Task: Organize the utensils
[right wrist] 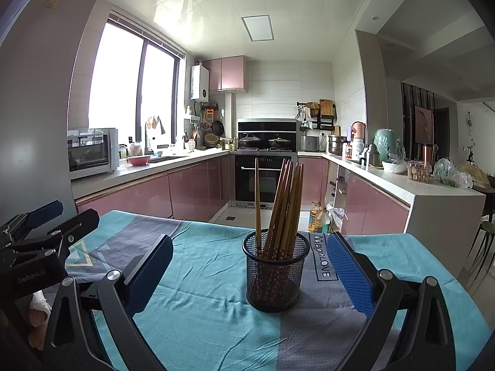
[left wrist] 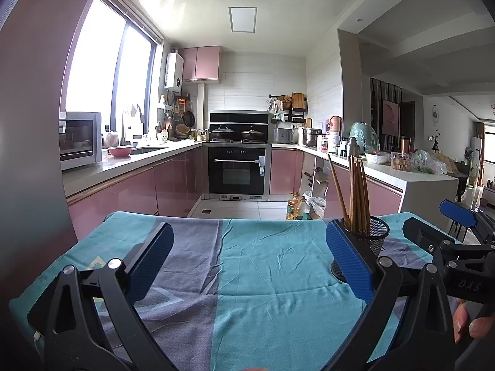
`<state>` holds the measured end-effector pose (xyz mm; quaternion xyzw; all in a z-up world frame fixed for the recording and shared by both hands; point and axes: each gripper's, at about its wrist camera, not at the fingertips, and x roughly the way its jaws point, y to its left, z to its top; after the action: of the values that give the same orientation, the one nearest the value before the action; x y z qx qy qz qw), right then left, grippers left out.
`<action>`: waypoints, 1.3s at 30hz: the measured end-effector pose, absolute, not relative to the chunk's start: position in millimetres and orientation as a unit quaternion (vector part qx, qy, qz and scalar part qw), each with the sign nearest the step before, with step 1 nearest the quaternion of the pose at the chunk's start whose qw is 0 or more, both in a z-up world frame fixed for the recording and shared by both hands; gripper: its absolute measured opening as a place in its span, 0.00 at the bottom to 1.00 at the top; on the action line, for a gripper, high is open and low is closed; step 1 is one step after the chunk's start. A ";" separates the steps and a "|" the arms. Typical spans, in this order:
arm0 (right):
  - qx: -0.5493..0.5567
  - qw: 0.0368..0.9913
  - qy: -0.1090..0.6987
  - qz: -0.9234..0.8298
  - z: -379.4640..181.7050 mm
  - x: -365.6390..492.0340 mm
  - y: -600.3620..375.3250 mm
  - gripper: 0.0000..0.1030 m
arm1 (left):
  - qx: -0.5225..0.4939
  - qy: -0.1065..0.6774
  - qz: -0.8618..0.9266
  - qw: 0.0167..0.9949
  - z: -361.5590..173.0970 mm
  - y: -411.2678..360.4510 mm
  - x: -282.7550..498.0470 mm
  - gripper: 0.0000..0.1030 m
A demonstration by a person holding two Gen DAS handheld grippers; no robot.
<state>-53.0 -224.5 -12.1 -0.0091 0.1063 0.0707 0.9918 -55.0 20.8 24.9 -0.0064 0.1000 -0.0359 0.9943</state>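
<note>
A black mesh cup (right wrist: 275,273) stands on the table, holding several wooden chopsticks (right wrist: 286,204) upright and leaning. In the right wrist view it sits between and just ahead of my right gripper (right wrist: 247,266), which is open and empty. In the left wrist view the cup (left wrist: 372,238) and chopsticks (left wrist: 355,194) stand just behind the right finger of my left gripper (left wrist: 247,253), which is open and empty over bare cloth. The right gripper shows at the right edge of the left wrist view (left wrist: 445,225).
The table is covered by a teal and grey cloth (right wrist: 210,309) with printed lettering. Beyond its far edge lies the kitchen floor, with oil bottles (right wrist: 318,219), pink cabinets, an oven (right wrist: 263,179) and counters on both sides.
</note>
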 end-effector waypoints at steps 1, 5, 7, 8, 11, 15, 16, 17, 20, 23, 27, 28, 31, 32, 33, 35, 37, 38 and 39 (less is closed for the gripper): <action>-0.009 0.992 0.106 0.071 -12.1 -53.0 -224.4 0.94 | -0.005 0.099 -0.035 0.994 25.0 20.4 -54.9 0.94; -0.010 0.992 0.105 0.070 -12.2 -53.5 -224.1 0.94 | -0.006 0.099 -0.036 0.994 24.9 20.4 -55.7 0.94; -0.010 0.992 0.104 0.069 -10.9 -54.0 -223.7 0.94 | -0.006 0.100 -0.036 0.994 24.8 20.7 -55.8 0.94; -0.010 0.992 0.103 0.069 -10.7 -55.3 -223.2 0.94 | -0.006 0.100 -0.036 0.994 24.8 20.5 -56.0 0.94; -0.011 0.992 0.101 0.069 -9.1 -54.9 -222.0 0.94 | -0.006 0.100 -0.036 0.994 24.8 20.3 -56.0 0.94; -0.011 0.992 0.101 0.069 -8.9 -54.9 -222.3 0.94 | -0.005 0.100 -0.037 0.994 24.7 19.7 -56.4 0.94; -0.010 0.993 0.100 0.069 -9.5 -54.9 -223.1 0.94 | -0.006 0.100 -0.037 0.994 24.9 19.5 -56.7 0.94; -0.011 0.993 0.100 0.068 -9.1 -54.4 -223.0 0.94 | -0.006 0.100 -0.037 0.994 24.9 19.5 -56.6 0.94; -0.010 0.993 0.100 0.069 -9.2 -54.6 -223.2 0.94 | -0.005 0.100 -0.037 0.994 24.7 19.3 -56.6 0.94; -0.011 0.993 0.099 0.069 -9.3 -54.8 -223.1 0.93 | -0.006 0.100 -0.037 0.994 24.7 19.4 -56.7 0.94; -0.010 0.993 0.100 0.069 -9.5 -54.9 -223.3 0.94 | -0.005 0.100 -0.037 0.994 24.6 19.2 -56.6 0.94; -0.011 0.993 0.100 0.069 -9.8 -55.0 -223.2 0.94 | -0.005 0.101 -0.037 0.994 24.5 18.7 -56.4 0.94; -0.010 0.993 0.100 0.069 -9.0 -55.2 -223.3 0.94 | -0.005 0.100 -0.037 0.994 24.8 19.0 -56.8 0.94; -0.010 0.993 0.099 0.069 -9.0 -55.3 -223.3 0.94 | -0.005 0.100 -0.037 0.994 24.8 18.6 -56.9 0.94; -0.011 0.993 0.099 0.068 -9.2 -55.2 -222.9 0.94 | -0.004 0.100 -0.037 0.994 24.7 18.9 -56.8 0.94; -0.010 0.993 0.099 0.070 -9.6 -56.1 -223.1 0.94 | -0.005 0.100 -0.037 0.994 24.7 18.7 -57.0 0.94; -0.011 0.993 0.099 0.069 -9.8 -56.0 -223.3 0.94 | -0.005 0.100 -0.037 0.994 24.7 18.8 -56.8 0.94; -0.011 0.993 0.099 0.069 -9.5 -55.9 -223.2 0.94 | -0.005 0.100 -0.037 0.994 24.8 18.5 -56.7 0.94; -0.011 0.993 0.099 0.070 -9.5 -55.5 -223.2 0.94 | -0.005 0.100 -0.037 0.994 24.7 18.4 -56.9 0.94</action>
<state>-55.5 -223.2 -9.5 -0.0109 0.0995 0.0696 0.9925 -56.9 18.4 24.7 -0.0046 0.1000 -0.0372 0.9943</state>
